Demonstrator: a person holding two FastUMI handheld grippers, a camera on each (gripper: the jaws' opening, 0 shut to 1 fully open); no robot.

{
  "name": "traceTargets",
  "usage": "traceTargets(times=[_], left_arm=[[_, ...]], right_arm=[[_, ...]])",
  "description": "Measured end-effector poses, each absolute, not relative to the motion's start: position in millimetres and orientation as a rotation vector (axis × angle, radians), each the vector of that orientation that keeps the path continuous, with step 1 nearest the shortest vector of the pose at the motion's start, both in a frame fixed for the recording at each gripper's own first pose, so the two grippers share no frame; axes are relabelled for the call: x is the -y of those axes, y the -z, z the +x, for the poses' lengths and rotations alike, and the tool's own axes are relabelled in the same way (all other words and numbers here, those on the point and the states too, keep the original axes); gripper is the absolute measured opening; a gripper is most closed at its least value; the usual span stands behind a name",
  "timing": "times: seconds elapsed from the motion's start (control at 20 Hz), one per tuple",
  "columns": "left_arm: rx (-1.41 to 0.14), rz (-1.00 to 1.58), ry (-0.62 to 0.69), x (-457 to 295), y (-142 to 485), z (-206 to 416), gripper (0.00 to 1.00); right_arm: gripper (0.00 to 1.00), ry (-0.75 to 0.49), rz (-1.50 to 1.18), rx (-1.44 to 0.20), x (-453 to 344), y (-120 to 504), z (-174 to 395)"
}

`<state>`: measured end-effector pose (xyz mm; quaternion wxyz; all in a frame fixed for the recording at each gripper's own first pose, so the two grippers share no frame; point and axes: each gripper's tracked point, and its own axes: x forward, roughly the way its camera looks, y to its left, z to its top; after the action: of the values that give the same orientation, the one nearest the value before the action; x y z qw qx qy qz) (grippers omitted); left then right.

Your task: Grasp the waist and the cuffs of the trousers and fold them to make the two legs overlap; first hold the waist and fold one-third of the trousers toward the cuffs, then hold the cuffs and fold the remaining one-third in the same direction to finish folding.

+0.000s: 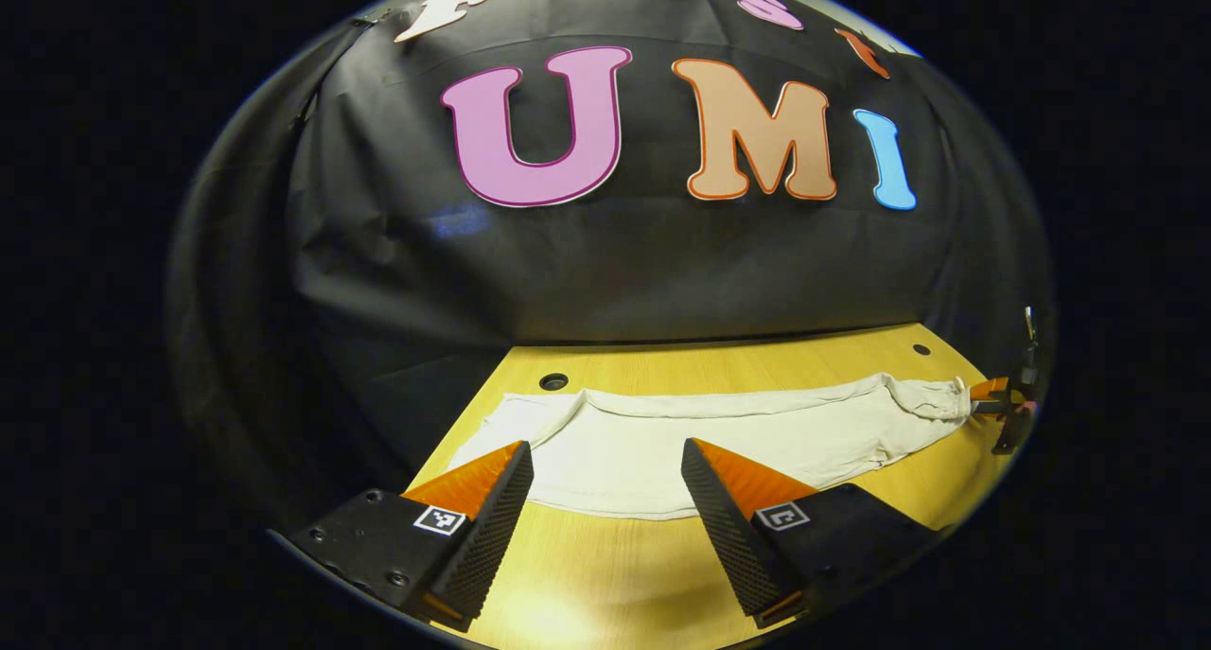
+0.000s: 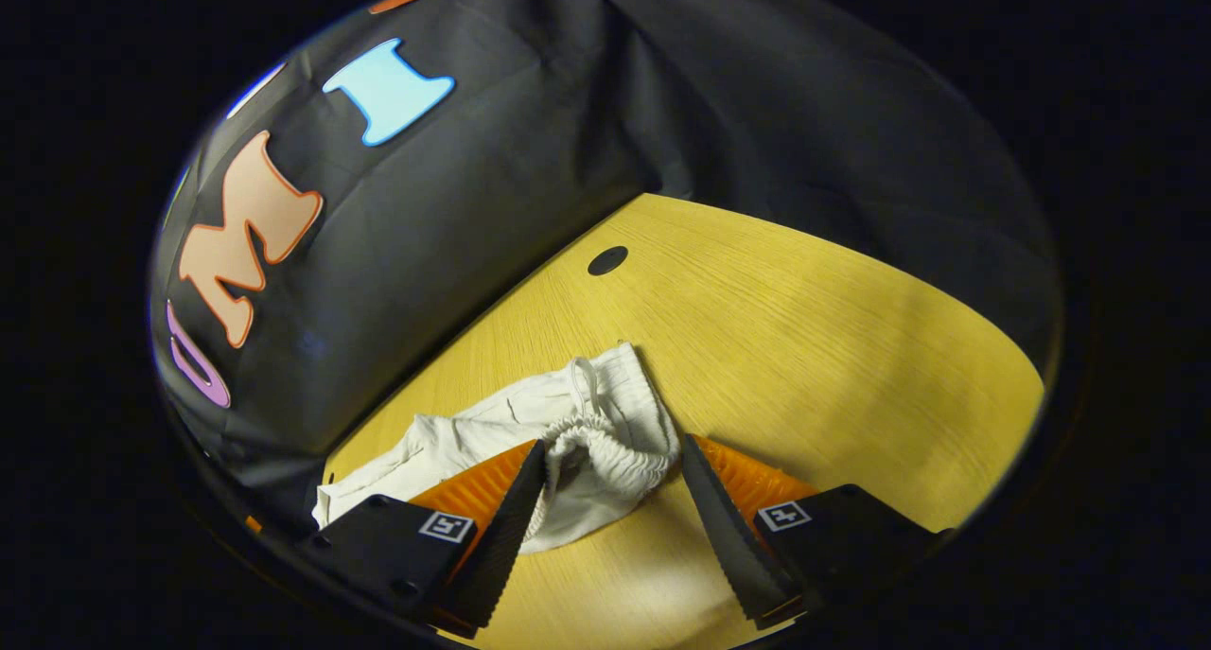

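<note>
Trousers (image 1: pixel 719 442) lie flat on the bench (image 1: pixel 605 574); left gripper (image 1: pixel 605 461) and right gripper (image 2: pixel 613 461) both gape, waist (image 2: pixel 605 442) between the right fingers.

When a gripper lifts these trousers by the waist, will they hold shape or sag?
Probably sag: the trousers lie flat and wrinkled on the table, like thin cloth. The gathered waistband bunches between the open right gripper, so it should pinch easily. Likely light.

The trousers (image 1: pixel 719 442) lie stretched out flat on the counter (image 1: pixel 605 574), near its back edge by the wall. In the left gripper view, the other hand-held gripper (image 1: pixel 993 399) sits at their far right end. In the right gripper view, the bunched waist (image 2: pixel 605 442) lies between the open fingers.
</note>
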<state>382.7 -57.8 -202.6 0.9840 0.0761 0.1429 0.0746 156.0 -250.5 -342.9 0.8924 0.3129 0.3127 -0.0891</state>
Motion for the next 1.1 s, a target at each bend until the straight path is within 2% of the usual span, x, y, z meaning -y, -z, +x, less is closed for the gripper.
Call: traceTargets(times=[0.05,0.15,0.25,0.3,0.35,0.55,0.6,0.65,0.85,1.1], left_arm=[[-0.283,0.152,-0.151,60,202,384,0.95],[-0.277,0.151,-0.152,64,201,384,0.95],[-0.269,0.153,-0.145,69,198,385,0.95],[-0.266,0.153,-0.141,71,197,386,0.95],[-0.260,0.153,-0.136,72,196,388,0.95],[-0.251,0.148,-0.122,74,194,391,0.95],[-0.248,0.144,-0.119,73,194,391,0.95],[-0.245,0.139,-0.113,72,194,391,0.95],[-0.237,0.105,-0.083,67,195,391,0.95],[-0.265,0.064,-0.020,55,206,391,0.95]], right_arm=[[0.93,0.191,0.655,-0.655,249,346,158],[0.74,0.203,0.653,-0.659,254,351,155],[0.68,0.203,0.679,-0.660,254,352,156],[0.51,0.207,0.697,-0.651,254,349,159],[0.41,0.209,0.710,-0.646,253,346,162],[0.17,0.220,0.682,-0.623,253,335,159],[0.21,0.214,0.678,-0.600,249,327,161],[0.16,0.212,0.672,-0.572,247,317,163],[0.16,0.186,0.638,-0.486,222,270,169],[0.15,0.082,0.502,-0.400,139,200,184]])
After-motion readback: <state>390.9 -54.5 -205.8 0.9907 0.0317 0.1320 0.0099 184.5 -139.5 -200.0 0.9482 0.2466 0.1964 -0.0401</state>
